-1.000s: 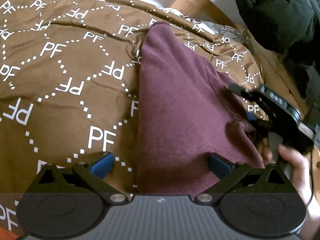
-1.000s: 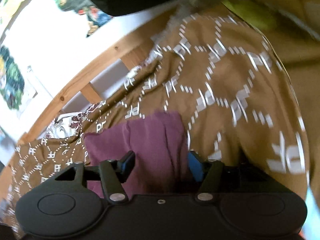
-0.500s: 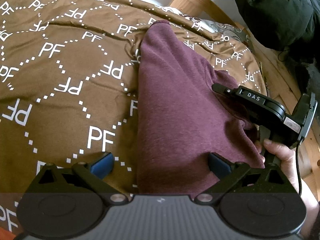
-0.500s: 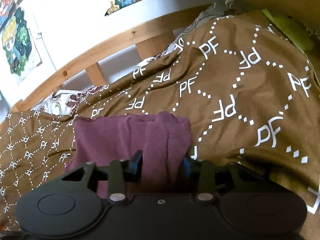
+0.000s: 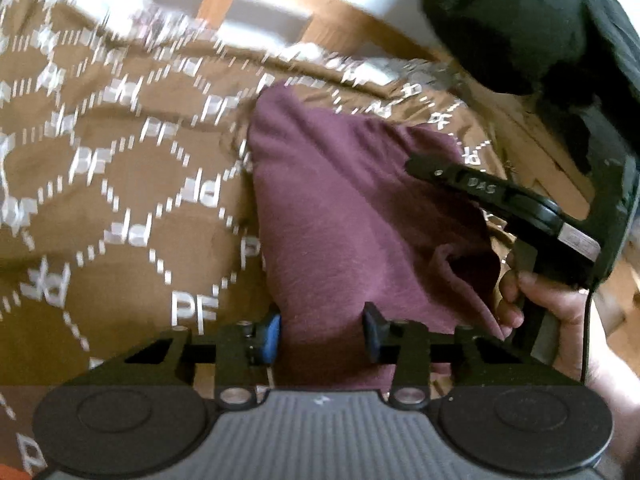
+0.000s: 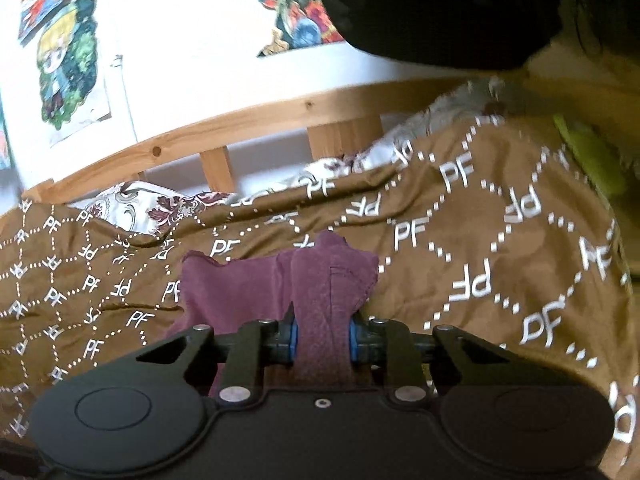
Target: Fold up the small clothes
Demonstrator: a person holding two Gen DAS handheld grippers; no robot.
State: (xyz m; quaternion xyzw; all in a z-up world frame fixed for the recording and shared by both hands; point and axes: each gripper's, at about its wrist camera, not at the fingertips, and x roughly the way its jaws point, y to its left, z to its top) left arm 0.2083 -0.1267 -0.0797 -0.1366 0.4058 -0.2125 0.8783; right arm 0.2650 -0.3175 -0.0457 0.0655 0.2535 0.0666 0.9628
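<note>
A maroon garment [image 5: 352,216] is spread on a bed covered by a brown blanket [image 5: 120,184] printed with white "PF" letters in dotted diamonds, and every position below is given relative to that garment. In the left wrist view, the left gripper [image 5: 322,330] is seen at the garment's near edge, its blue-padded fingers [image 5: 270,338] drawn in on either side of a bunched strip of the cloth; the pads appear pressed against the fabric, so the cloth is grasped there. The far part of this view is blurred. At the garment's right side, the right gripper [image 5: 500,196] is seen from outside, held by a bare hand [image 5: 556,312], with its black body reaching over the cloth's raised right edge. In the right wrist view, the right gripper [image 6: 323,336] is clenched on a gathered fold of the garment [image 6: 332,292], which is pinched between the blue pads and stands up in a ridge just beyond them; the rest of the cloth lies flat on the blanket [image 6: 480,264] to the left of that fold. Beyond the garment, a wooden bed frame [image 6: 248,132] is seen, with a floral pillow [image 6: 140,206] between it and the blanket. Above the frame, colourful posters [image 6: 66,60] are fixed to a white wall. A bulky black cloth mass [image 5: 532,28] lies past the garment's far right corner.
</note>
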